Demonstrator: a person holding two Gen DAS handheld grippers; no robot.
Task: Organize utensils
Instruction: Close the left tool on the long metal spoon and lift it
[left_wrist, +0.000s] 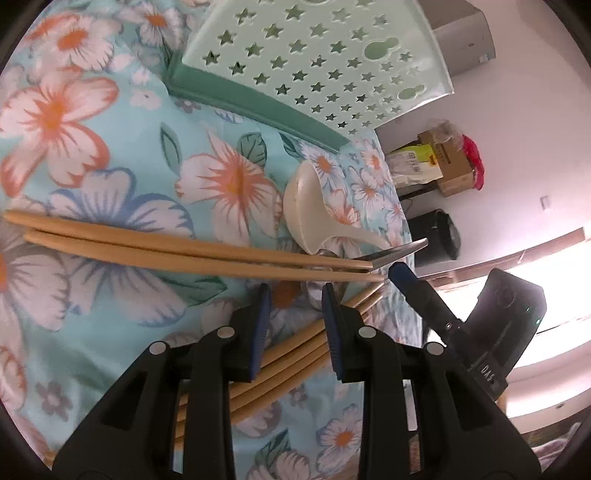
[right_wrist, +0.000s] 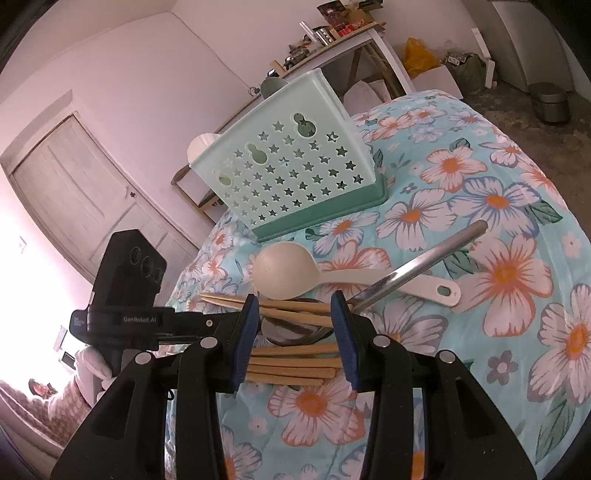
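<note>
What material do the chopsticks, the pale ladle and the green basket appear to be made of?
Chopsticks: probably wood or bamboo, a matte tan surface with no shine. Ladle: likely plastic, an even cream colour with a dull, smooth finish. Basket: plastic, thin mint walls with moulded star-shaped holes and a darker green base.

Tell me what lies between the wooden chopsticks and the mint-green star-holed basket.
In the right wrist view, the cream plastic spoon lies between the wooden chopsticks and the mint-green star-holed basket.
</note>
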